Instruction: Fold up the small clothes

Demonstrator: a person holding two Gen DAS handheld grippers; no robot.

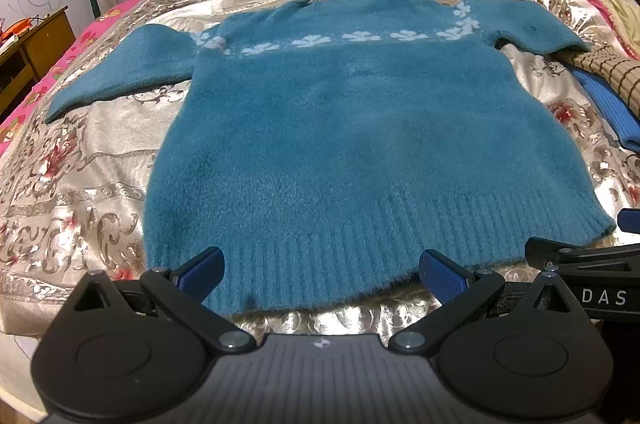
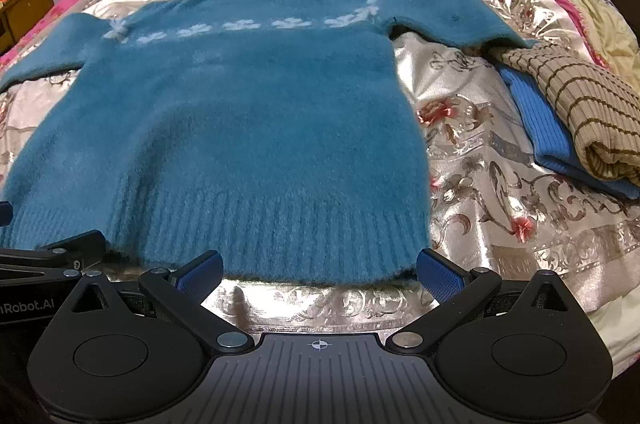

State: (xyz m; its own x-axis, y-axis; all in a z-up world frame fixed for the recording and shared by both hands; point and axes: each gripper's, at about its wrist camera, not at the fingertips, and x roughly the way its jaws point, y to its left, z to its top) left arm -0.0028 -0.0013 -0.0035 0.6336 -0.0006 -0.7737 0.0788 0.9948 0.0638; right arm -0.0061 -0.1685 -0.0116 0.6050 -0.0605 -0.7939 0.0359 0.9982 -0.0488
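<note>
A bed (image 1: 100,159) with a shiny floral bedspread carries everything here, and it serves as the folding surface. On it, a fuzzy teal sweater (image 1: 340,127) lies spread flat, face up, neck away from the cameras and ribbed hem (image 1: 320,256) nearest them, both sleeves thrown out to the sides. That layout looks deliberate: a garment opened out flat with the hem close gives a clean starting edge for folding.

Beside the sweater, off its right sleeve, rests a small stack of folded clothes: a tan striped knit (image 2: 580,107) on top of a blue ribbed piece (image 2: 540,119). The sweater's right cuff lies over or touches the far end of that stack. Judging by the neat pile, these are probably finished items set aside out of the working area.

The left tongs (image 1: 322,270) sit just short of the sweater's hem, toward its left half, with fingers wide apart and nothing between them. The right tongs (image 2: 320,270) hover at the same hem toward its right corner, likewise spread apart and empty. Both seem poised side by side to take the hem's two ends, so the first fold is not yet begun.
</note>
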